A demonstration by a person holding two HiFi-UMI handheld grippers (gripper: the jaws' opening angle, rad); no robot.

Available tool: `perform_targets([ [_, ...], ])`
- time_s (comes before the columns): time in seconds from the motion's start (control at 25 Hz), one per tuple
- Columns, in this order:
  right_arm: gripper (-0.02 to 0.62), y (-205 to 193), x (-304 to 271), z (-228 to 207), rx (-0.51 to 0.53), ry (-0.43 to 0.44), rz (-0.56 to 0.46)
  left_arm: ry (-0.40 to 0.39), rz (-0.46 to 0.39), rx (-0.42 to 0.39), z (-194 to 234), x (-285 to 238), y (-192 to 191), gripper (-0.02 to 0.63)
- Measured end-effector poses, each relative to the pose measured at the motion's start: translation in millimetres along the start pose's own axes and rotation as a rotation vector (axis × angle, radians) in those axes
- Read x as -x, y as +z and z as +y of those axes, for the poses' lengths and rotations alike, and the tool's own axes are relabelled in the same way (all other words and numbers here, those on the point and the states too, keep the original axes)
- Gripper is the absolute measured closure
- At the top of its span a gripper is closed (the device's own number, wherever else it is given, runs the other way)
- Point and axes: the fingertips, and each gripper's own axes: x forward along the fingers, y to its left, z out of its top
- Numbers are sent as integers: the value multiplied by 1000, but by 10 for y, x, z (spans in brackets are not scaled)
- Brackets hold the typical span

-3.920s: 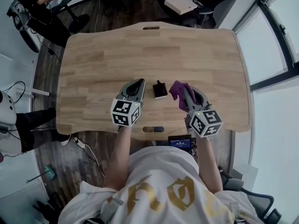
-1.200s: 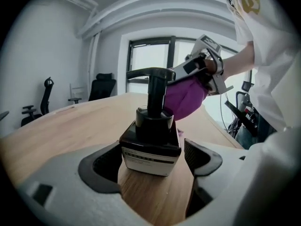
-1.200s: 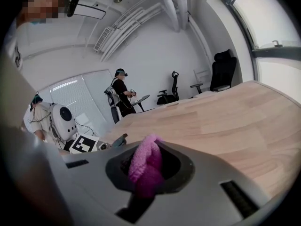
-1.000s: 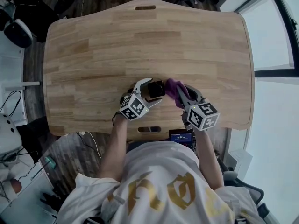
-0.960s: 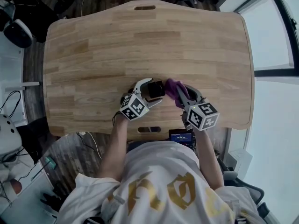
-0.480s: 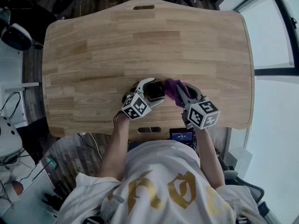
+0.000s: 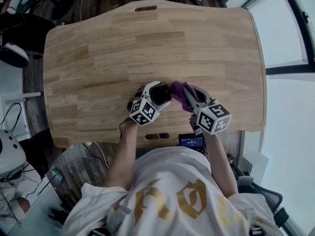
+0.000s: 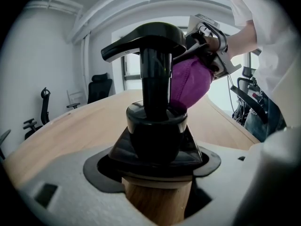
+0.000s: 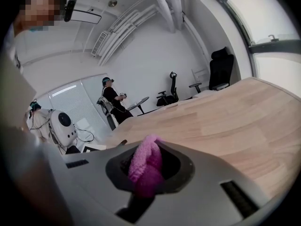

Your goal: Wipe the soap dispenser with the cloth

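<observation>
The soap dispenser (image 7: 164, 92), with a black pump top and a wood-coloured body (image 8: 157, 199), stands near the table's front edge. My left gripper (image 7: 160, 95) is shut on its body, just below the black collar (image 8: 157, 126). In the left gripper view the pump head (image 8: 146, 39) rises right in front of the camera. My right gripper (image 7: 185, 95) is shut on a purple cloth (image 7: 178, 89). The bunched cloth (image 8: 188, 81) presses against the right side of the pump neck. In the right gripper view the cloth (image 9: 145, 161) fills the jaws and the dispenser is hidden.
The wooden table (image 7: 123, 43) stretches away bare beyond the grippers, with a slot (image 7: 146, 8) at its far edge. A small screen (image 7: 189, 140) sits below the near edge. A person (image 9: 110, 98) and office chairs (image 9: 218, 69) stand far off.
About four seconds ago the dispenser stood free between the grippers; since then the left gripper has closed round it and the cloth has come against it. Over the last second little has moved.
</observation>
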Motion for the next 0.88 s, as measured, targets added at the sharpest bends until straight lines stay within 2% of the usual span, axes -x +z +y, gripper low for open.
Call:
perform_targets([
  [0.28, 571, 24, 51, 2, 2, -5, -10, 23, 29, 35, -14, 30, -26, 232],
  [0.48, 571, 49, 75, 13, 3, -3, -16, 38, 51, 17, -50, 75, -4, 235],
  [0.88, 571, 154, 117, 106, -10, 22, -48, 90, -101, 193, 72, 332, 304, 236],
])
